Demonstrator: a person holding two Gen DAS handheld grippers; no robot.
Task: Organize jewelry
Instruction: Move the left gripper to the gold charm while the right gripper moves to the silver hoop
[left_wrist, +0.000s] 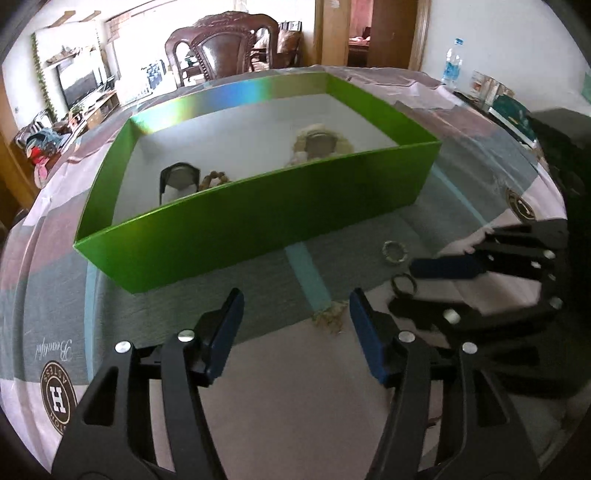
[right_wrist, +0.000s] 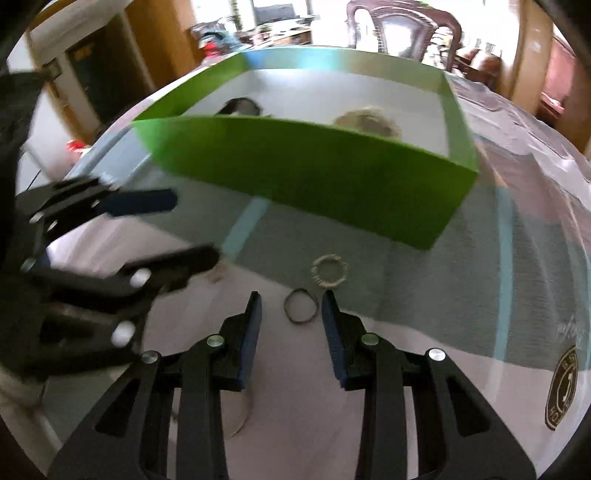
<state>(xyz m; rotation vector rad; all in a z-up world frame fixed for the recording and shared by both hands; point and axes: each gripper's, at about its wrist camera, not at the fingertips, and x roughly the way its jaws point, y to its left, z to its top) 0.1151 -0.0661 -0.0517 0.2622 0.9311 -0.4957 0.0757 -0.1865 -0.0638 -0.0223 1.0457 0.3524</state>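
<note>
Dark metal, the thin ring (right_wrist: 301, 307) lies flat on the cloth (right_wrist: 480, 266) just ahead of the right gripper (right_wrist: 291, 306), in line with the gap between its spread jaws and touching neither finger. Just beyond it, closer to the box, lies a pale twisted ring (right_wrist: 329, 271). From the left wrist view the same two show at the right: the dark ring (left_wrist: 404, 285) beside the right gripper's lower finger, the pale ring (left_wrist: 394, 253) a little farther on.

A small tangle of pale chain (left_wrist: 328, 317) rests on the cloth just ahead of the left gripper (left_wrist: 295, 308), nearer its right finger; those jaws are spread too and hold nothing.

Behind all this stands the green box (left_wrist: 258, 221), open on top with a white floor. Inside lie a black-framed piece (left_wrist: 180, 179), brown beads (left_wrist: 214, 180) touching it, and a cream bead coil (left_wrist: 321, 142) well apart.

The cloth is pink, grey and blue-striped, with round badge prints (left_wrist: 59, 393). Beyond stand a carved wooden chair (left_wrist: 221, 44), a TV (left_wrist: 77, 85) and a water bottle (left_wrist: 452, 66).
</note>
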